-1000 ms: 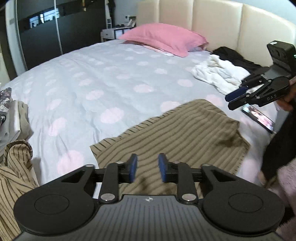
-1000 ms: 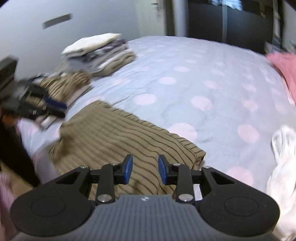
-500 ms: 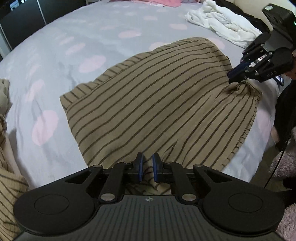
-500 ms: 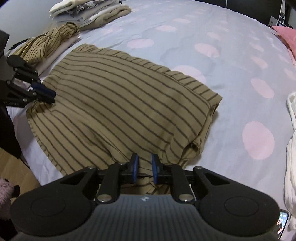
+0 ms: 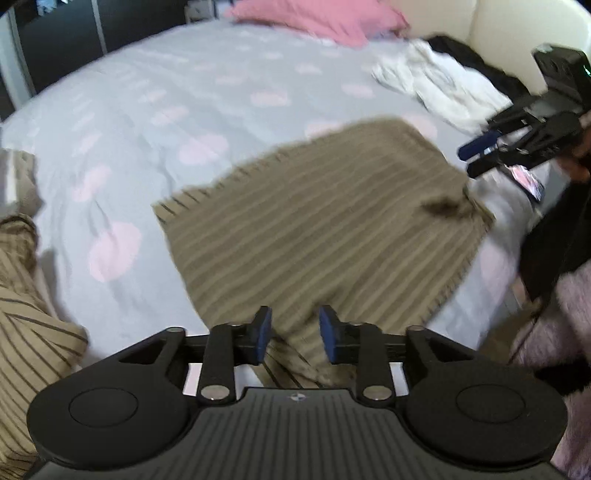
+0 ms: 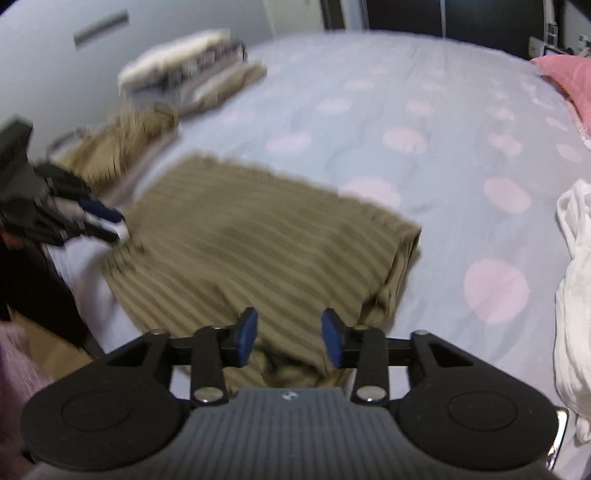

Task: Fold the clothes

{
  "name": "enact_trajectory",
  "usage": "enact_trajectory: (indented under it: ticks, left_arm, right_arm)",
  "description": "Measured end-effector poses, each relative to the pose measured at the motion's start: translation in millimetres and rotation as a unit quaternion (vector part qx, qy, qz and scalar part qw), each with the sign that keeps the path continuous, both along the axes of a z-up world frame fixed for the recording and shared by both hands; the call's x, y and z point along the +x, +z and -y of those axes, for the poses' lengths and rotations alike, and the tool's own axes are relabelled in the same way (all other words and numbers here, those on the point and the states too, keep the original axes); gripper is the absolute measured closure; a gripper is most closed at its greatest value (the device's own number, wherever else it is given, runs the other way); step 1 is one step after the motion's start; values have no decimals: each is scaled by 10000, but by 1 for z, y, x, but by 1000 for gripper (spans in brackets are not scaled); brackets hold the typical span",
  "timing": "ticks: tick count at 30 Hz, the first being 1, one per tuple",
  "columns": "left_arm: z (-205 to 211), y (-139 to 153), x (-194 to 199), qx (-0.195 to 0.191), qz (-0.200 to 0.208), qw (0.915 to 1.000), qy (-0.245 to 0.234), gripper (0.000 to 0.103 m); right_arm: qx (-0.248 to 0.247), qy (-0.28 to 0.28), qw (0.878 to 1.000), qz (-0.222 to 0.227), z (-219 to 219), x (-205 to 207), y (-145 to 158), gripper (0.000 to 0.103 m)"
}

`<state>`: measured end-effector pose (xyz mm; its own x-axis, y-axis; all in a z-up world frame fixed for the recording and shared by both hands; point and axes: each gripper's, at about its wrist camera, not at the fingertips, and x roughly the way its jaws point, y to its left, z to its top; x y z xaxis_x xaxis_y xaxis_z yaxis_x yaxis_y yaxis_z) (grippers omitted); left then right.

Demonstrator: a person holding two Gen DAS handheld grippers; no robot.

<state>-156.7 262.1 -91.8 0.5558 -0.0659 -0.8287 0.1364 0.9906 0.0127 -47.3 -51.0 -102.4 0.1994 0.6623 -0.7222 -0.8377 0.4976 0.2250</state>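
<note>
We are holding both grippers low over the near edge of the bed (image 5: 221, 92), whose pale blue cover is dotted with pink spots. The tan striped garment (image 5: 325, 229) is lying folded flat on the cover near that edge, with one side doubled over into a thick fold on the right in the right wrist view.

Our left gripper (image 5: 295, 334) is pointing down at the garment's near edge. Its jaws are opening, the blue pads are standing apart, and the cloth is showing in the gap between them without being pinched. Our right gripper (image 6: 289, 335) is doing the same at the opposite end of the garment: its jaws are opening, the pads are clear of the fabric, and a bunched bit of cloth is lying below the gap. Each gripper is also showing up blurred at the side of the other's view.

A crumpled white garment (image 5: 439, 88) is lying farther up the bed beside dark clothing, near a pink pillow (image 5: 317, 16). A stack of folded clothes (image 6: 192, 77) is sitting at the far corner, with another striped piece (image 6: 125, 147) just in front of it. A phone (image 5: 530, 181) is lying at the bed's edge.
</note>
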Motion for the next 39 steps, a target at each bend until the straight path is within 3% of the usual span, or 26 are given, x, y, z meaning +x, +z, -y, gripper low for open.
enact_trajectory:
  ticks: [2,4,12,15,19,23,29,31,39]
  left_arm:
    - [-6,4,2,203,222,9990,339,59]
    - [-12,7,4,292,364,9965,699,58]
    - [-55,-7,23,-389,443,9776,2021,52]
    - [-58,-17,31,-496,311,9775,2024,52]
    - [-58,-32,40,-585,132,9786,1971,52]
    - [-57,-47,42,-603,-23,9786,1965,50]
    - [-52,-55,45,-571,11,9790,1956,49]
    - [-48,-56,46,-530,62,9807,1878,54]
    - [-33,-56,49,-432,269,9860,1587,80]
  right_arm:
    - [207,-286,9994,36,-2,5,3,46]
    - [254,-621,9977,-6,-4,12,1,46]
    - [205,-1845,9813,-509,-1,45,-17,43]
    - [98,-1941,9777,-797,-7,53,-29,34]
    - [31,-1883,9753,-1151,-15,59,-47,32]
    - [92,-2161,9651,-1474,-14,65,-66,28]
    - [42,-1998,9711,-1303,-25,63,-72,26]
    - [36,-1925,9734,-1244,-28,62,-72,27]
    - [216,-1699,9748,-1431,-31,61,-74,70]
